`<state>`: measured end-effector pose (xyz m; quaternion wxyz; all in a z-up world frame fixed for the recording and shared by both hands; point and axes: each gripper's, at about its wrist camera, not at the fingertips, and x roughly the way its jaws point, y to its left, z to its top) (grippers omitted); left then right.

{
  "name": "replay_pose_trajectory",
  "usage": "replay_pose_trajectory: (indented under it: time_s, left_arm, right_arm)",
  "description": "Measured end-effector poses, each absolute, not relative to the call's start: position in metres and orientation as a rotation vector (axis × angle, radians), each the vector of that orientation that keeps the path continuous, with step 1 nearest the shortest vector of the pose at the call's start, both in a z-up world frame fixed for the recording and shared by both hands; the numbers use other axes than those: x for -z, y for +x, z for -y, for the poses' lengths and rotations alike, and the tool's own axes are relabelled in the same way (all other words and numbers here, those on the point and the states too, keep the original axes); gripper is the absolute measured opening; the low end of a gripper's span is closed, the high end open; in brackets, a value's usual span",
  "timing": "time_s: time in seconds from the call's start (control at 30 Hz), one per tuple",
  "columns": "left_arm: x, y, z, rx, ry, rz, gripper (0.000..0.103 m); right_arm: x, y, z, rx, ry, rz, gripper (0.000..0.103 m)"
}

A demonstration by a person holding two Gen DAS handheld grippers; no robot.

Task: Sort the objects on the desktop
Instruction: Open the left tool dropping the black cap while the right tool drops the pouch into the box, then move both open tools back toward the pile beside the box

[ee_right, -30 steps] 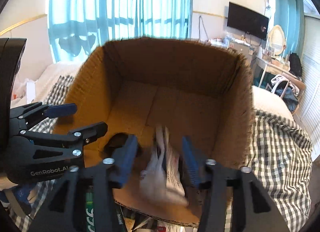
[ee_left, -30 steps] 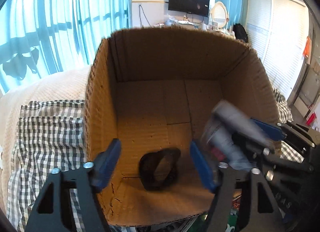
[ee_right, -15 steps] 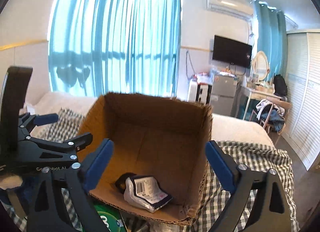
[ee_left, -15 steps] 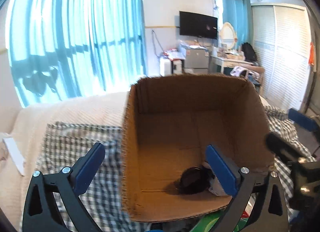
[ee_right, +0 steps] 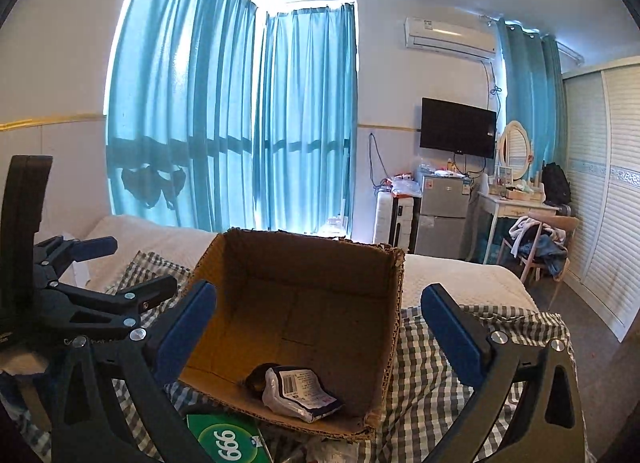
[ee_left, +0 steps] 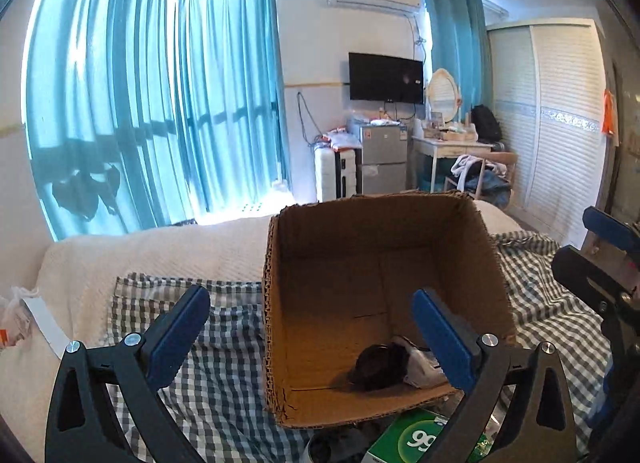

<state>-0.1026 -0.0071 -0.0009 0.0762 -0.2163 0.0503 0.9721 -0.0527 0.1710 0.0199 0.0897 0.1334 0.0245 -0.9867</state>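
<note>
An open cardboard box [ee_left: 360, 263] [ee_right: 304, 287] stands on a checked cloth on a bed. Inside it lie a black round object [ee_left: 380, 363] [ee_right: 258, 375] and a silver-and-dark packet with a barcode label [ee_right: 300, 393] [ee_left: 424, 367] beside it. My left gripper [ee_left: 316, 337] is open and empty, raised in front of the box. My right gripper [ee_right: 320, 335] is open and empty, also raised before the box. A green box marked 999 [ee_left: 416, 439] [ee_right: 228, 441] lies on the cloth at the box's near edge.
The checked cloth [ee_left: 216, 375] [ee_right: 436, 383] covers a cream bedspread [ee_left: 160, 251]. A white bag and paper [ee_left: 24, 319] lie at the bed's left edge. Behind are teal curtains, a small fridge [ee_right: 440, 215], a desk and chair [ee_right: 536, 239], and white wardrobes at right.
The right gripper opened and let the packet fall into the box. Both grippers drew back and up from the box, jaws now wide open.
</note>
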Motion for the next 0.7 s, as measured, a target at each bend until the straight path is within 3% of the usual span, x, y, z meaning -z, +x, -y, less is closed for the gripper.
replay_pose_trajectory:
  time_s: [0.7]
  left_arm:
    - [-0.010,-0.039,0.001,-2.956,-0.616,-0.224,0.103]
  right_arm:
    - [-0.041,0.002,-0.174,2.905,0.379,-0.096,0.103]
